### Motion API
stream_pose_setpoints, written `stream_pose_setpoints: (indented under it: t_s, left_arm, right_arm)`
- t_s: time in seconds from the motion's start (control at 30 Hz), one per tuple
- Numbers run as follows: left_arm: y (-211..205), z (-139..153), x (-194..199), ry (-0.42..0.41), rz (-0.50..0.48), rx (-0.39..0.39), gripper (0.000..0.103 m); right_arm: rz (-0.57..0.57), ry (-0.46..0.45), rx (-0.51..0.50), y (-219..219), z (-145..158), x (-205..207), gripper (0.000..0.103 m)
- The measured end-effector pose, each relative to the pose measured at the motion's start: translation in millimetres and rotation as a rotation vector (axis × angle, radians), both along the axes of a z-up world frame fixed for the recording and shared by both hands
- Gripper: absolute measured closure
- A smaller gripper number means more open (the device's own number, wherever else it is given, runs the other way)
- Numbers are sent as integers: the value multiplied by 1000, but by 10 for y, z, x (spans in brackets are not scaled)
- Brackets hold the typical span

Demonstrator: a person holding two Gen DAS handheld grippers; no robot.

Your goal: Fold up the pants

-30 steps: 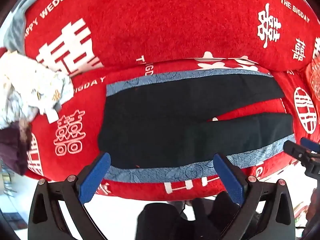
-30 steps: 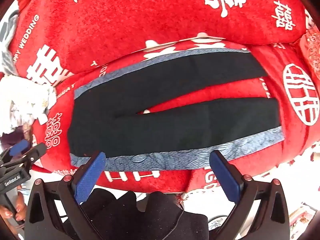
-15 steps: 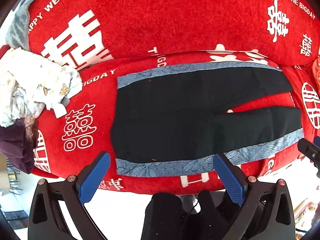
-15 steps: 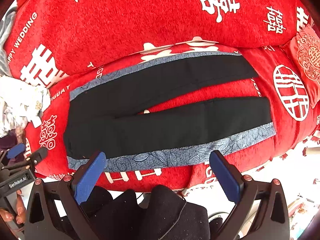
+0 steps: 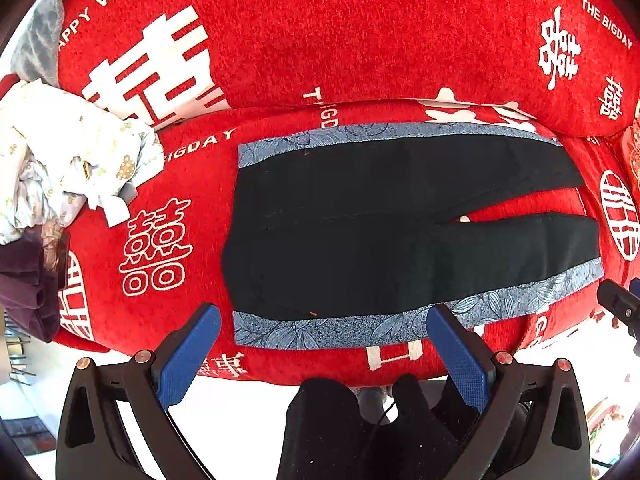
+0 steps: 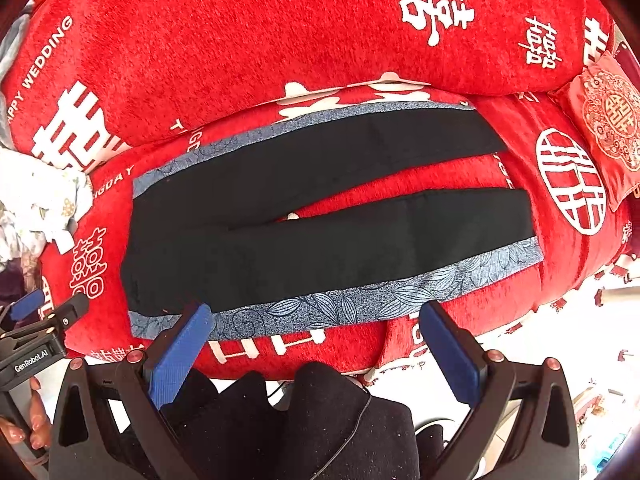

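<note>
Black pants [image 5: 360, 232] with blue patterned side stripes lie flat on a red sofa seat [image 5: 160, 200], waist at the left, two legs spread toward the right. They also show in the right wrist view [image 6: 304, 224]. My left gripper [image 5: 324, 344] is open and empty, hovering just off the seat's front edge by the waist end of the near stripe. My right gripper [image 6: 316, 340] is open and empty, near the front edge below the near leg's stripe. The left gripper's tip also shows in the right wrist view [image 6: 44, 320].
A pile of white patterned and dark purple clothes [image 5: 60, 176] lies at the seat's left end. The red backrest [image 5: 340, 32] rises behind the pants. A small red embroidered cushion [image 6: 612, 128] sits at the far right. White floor lies below the seat front.
Both grippers have drawn back and away from the seat, so the pants look smaller and farther. The left view has shifted left toward the waist. The pants have not moved.
</note>
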State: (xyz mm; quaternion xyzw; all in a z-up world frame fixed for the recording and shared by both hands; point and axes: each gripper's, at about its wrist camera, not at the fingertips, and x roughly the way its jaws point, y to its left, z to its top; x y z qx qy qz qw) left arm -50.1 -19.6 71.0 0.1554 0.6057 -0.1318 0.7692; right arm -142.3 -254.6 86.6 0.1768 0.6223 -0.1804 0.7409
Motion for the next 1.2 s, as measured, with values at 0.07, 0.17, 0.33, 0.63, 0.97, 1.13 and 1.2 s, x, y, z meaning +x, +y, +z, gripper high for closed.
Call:
stream_pose_setpoints:
  t_s: [0.07,0.17,0.33,0.63,0.97,1.13,1.2]
  left_arm:
    - [9,9,-7,-4,-5,-2,0]
    - [13,19,-3,-6,-7,-10,0]
    - [20,20,-6,-6,-8,-13,0]
    - [21,20,-9,-7,-12,-14,0]
    - [48,-25,-4,-12,-11,1,0]
    - [68,-58,-29,-11,-20,23,0]
    - [93,-80,-43,-3,-13,24,0]
  right_arm:
    - [0,-1,-4,14,9,-7,0]
    - [4,-1,-8,36,15,-1,0]
    - [6,-6,-8,69,23,17,0]
    - [-1,-1,-8,72,10,17,0]
    - [8,-3,-6,119,-16,29,0]
    - [0,-15,8,119,-34,6,0]
    - [4,-4,15,127,-62,5,0]
